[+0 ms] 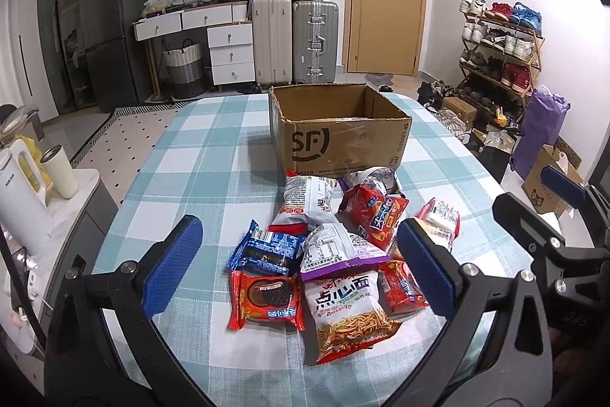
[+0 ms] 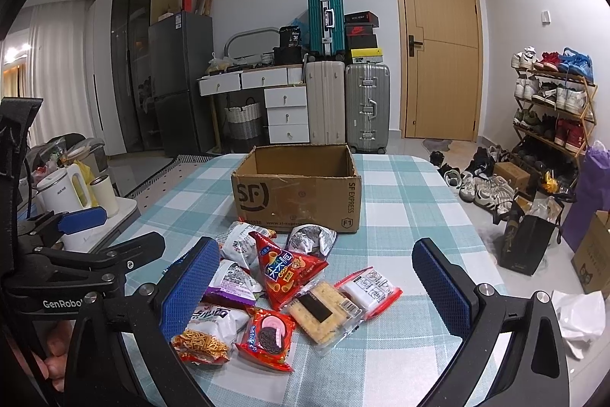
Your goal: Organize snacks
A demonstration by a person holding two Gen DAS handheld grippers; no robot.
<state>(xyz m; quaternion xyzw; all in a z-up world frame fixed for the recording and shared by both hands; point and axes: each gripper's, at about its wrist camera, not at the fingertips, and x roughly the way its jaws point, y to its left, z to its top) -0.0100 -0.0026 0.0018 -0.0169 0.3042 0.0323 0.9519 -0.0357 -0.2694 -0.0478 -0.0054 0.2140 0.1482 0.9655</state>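
A pile of several snack packets lies on the checked tablecloth (image 1: 198,155) in front of an open cardboard box (image 1: 339,136), (image 2: 297,197); no snacks show in the visible part of its inside. The pile includes a red cookie packet (image 1: 267,300), a noodle snack bag (image 1: 350,311), a blue packet (image 1: 267,246), a red cone-snack bag (image 2: 286,269) and a clear cracker pack (image 2: 324,308). My left gripper (image 1: 299,267) hangs open above the near side of the pile. My right gripper (image 2: 316,285) is also open, over the pile's right part, holding nothing.
A white kettle (image 1: 23,201) and a cup (image 1: 61,170) stand on a low cabinet left of the table. Right of the table, shoes, a shoe rack (image 2: 553,109) and bags (image 2: 530,243) crowd the floor. Suitcases (image 1: 293,41) and drawers stand behind the table.
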